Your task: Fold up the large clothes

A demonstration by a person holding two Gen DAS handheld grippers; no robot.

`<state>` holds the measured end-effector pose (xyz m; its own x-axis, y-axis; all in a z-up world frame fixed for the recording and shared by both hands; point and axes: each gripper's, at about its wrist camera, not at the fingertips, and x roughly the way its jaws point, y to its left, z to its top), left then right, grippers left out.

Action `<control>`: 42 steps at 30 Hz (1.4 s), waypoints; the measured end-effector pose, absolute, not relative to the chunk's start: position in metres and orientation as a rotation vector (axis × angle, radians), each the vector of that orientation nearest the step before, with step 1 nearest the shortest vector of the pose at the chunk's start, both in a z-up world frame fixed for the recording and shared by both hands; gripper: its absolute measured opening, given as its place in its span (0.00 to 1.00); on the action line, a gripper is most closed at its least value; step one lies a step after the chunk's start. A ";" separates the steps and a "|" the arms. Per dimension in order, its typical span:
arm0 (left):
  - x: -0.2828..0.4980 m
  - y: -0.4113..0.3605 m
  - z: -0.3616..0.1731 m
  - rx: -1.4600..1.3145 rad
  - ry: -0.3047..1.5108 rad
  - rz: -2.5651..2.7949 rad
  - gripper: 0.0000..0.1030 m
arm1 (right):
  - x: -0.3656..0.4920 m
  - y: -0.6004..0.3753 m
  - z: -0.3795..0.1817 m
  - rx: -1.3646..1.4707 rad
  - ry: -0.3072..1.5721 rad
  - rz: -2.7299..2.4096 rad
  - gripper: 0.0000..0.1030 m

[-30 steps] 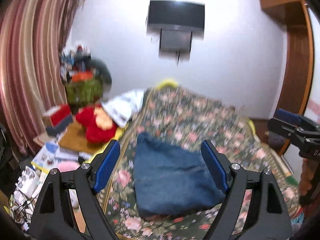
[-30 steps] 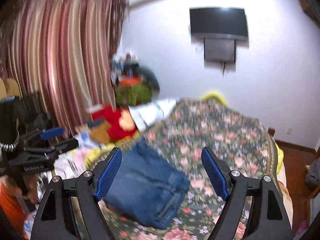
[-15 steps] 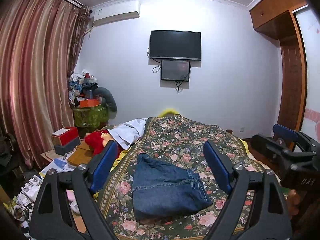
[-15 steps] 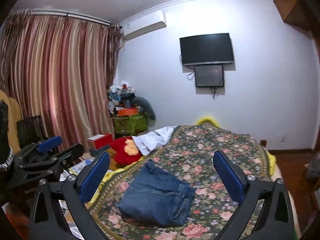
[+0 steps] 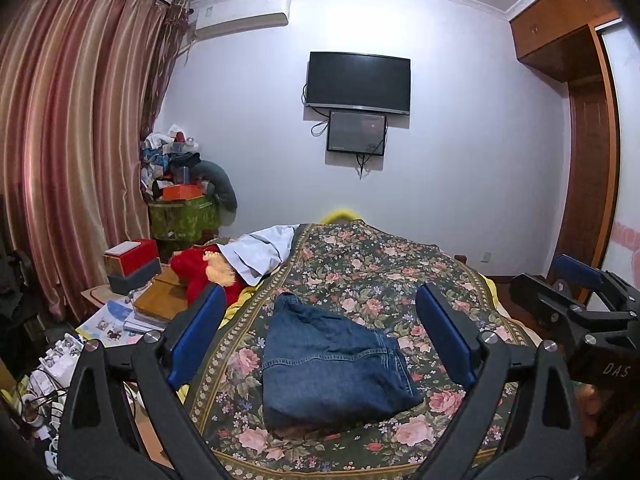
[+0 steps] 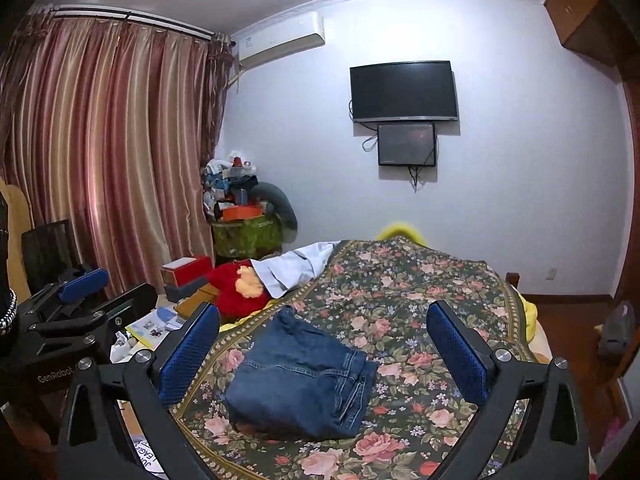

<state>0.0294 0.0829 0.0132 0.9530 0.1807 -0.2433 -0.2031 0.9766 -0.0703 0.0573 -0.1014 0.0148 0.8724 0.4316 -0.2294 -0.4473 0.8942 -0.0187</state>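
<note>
— Lilac-white walls are seen behind a bed covered by a dark floral bedspread (image 5: 384, 276), with striped reddish curtains (image 5: 80, 152) at the left and a black television (image 5: 358, 82) mounted on the far wall. What is laid on the bed?

— Folded blue jeans (image 5: 332, 364) are laid flat on the near part of the bedspread, toward its left edge. No gripper is touching them.

— How is the left gripper (image 5: 322, 334) placed against them?

— It is held back from the bed, pointed slightly downward. In the left wrist view the jeans are framed between its two blue-padded fingers (image 5: 198, 334), yet they lie beyond the tips, apart from both pads. Its jaws are being opened, and nothing is gripped between them.

— And the right gripper (image 6: 322, 350)?

— Its jaws are spread wide and nothing is held. In the right wrist view the jeans (image 6: 302, 376) are seen ahead and slightly left of centre, nearer the left finger than the right, again past the tips and untouched.

— Can each gripper be seen from the other camera?

— Yes. The right gripper (image 5: 576, 300) is caught at the right edge of the left view, beside the bed, and the left gripper (image 6: 80, 300) at the left edge of the right view, above the cluttered floor.

— What is found beside the bed?

— A red plush toy (image 5: 204, 274) and a white cloth (image 5: 260, 250) are lying at the bedspread's left edge, well beyond the jeans.
</note>
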 end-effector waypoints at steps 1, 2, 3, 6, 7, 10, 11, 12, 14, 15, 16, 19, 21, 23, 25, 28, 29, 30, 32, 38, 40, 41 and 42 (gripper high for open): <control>0.030 0.083 0.013 -0.095 0.241 0.195 0.93 | 0.058 -0.102 0.014 -0.071 0.225 0.461 1.00; 0.030 0.083 0.012 -0.096 0.243 0.194 0.94 | 0.059 -0.102 0.014 -0.070 0.227 0.461 1.00; 0.031 0.083 0.011 -0.096 0.245 0.193 0.94 | 0.059 -0.102 0.013 -0.069 0.229 0.461 1.00; 0.033 0.083 0.010 -0.097 0.253 0.192 0.94 | 0.060 -0.103 0.012 -0.068 0.233 0.461 1.00; 0.034 0.083 0.009 -0.097 0.255 0.192 0.94 | 0.060 -0.104 0.012 -0.067 0.235 0.461 1.00; 0.036 0.083 0.007 -0.097 0.263 0.193 0.94 | 0.061 -0.105 0.011 -0.064 0.238 0.459 1.00; 0.037 0.083 0.006 -0.097 0.266 0.194 0.94 | 0.062 -0.106 0.011 -0.062 0.240 0.460 1.00; 0.038 0.083 0.005 -0.095 0.268 0.193 0.94 | 0.063 -0.106 0.011 -0.061 0.242 0.460 1.00; 0.039 0.082 0.005 -0.094 0.272 0.191 0.94 | 0.064 -0.107 0.010 -0.060 0.245 0.460 1.00; 0.040 0.082 0.005 -0.094 0.273 0.191 0.94 | 0.064 -0.107 0.010 -0.059 0.246 0.459 1.00; 0.040 0.082 0.004 -0.094 0.275 0.189 0.94 | 0.064 -0.108 0.009 -0.057 0.248 0.459 1.00; 0.042 0.081 0.004 -0.094 0.279 0.190 0.94 | 0.064 -0.109 0.009 -0.054 0.250 0.462 1.00; 0.043 0.080 0.003 -0.094 0.281 0.189 0.94 | 0.064 -0.110 0.009 -0.053 0.252 0.461 1.00; 0.044 0.080 0.004 -0.095 0.281 0.187 0.94 | 0.064 -0.111 0.009 -0.052 0.251 0.462 1.00; 0.043 0.080 0.003 -0.094 0.281 0.186 0.95 | 0.064 -0.111 0.010 -0.050 0.249 0.461 1.00; 0.044 0.080 0.003 -0.094 0.281 0.186 0.95 | 0.064 -0.111 0.010 -0.047 0.248 0.460 1.00; 0.044 0.080 0.003 -0.094 0.281 0.186 0.95 | 0.064 -0.112 0.010 -0.047 0.248 0.460 1.00; 0.044 0.080 0.002 -0.095 0.281 0.185 0.95 | 0.064 -0.112 0.010 -0.047 0.248 0.460 1.00; 0.044 0.080 0.002 -0.097 0.282 0.182 0.95 | 0.064 -0.112 0.010 -0.047 0.249 0.461 1.00; 0.044 0.080 0.002 -0.100 0.284 0.177 0.95 | 0.064 -0.113 0.011 -0.046 0.249 0.463 1.00; 0.045 0.079 0.002 -0.101 0.286 0.175 0.95 | 0.064 -0.112 0.011 -0.046 0.248 0.461 1.00; 0.046 0.079 0.002 -0.101 0.287 0.174 0.95 | 0.064 -0.112 0.011 -0.046 0.248 0.461 1.00; 0.047 0.078 0.002 -0.100 0.287 0.173 0.95 | 0.064 -0.113 0.011 -0.046 0.249 0.462 1.00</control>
<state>0.0465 0.0779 0.0020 0.9443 0.1557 -0.2898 -0.1840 0.9802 -0.0733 0.0642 -0.1126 0.0107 0.8653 0.4358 -0.2477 -0.4469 0.8945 0.0126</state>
